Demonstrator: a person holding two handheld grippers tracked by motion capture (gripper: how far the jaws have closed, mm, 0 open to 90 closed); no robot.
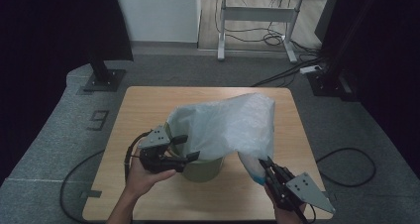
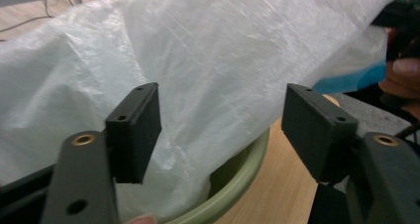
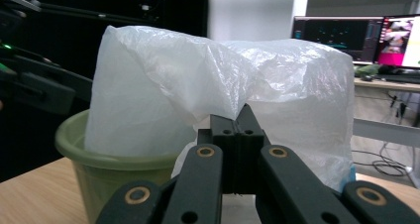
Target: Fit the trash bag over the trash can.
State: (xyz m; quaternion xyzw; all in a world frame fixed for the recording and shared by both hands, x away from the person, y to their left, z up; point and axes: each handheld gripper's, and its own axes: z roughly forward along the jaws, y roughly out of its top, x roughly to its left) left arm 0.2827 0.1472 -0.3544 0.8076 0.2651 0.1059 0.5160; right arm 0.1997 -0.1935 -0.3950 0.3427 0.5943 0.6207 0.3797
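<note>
Lining the round olive-green plastic bin (image 1: 202, 168) on the wooden tabletop (image 1: 143, 105): right gripper (image 1: 268, 168) pinches the translucent white plastic bag (image 1: 228, 125) by its edge, holding it above the rim, while left gripper (image 1: 184, 147), jaws wide and empty, waits beside the rim, likely to regrip.

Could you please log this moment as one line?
left gripper: open | right gripper: shut on translucent white plastic bag | bag in green plastic bin

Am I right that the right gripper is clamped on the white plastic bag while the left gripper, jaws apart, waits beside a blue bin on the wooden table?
Not quite: the bin is green, not blue, as the right gripper view shows. The rest stands: the right gripper is clamped on the white plastic bag, and the left gripper has its jaws apart beside the bin on the wooden table.
</note>
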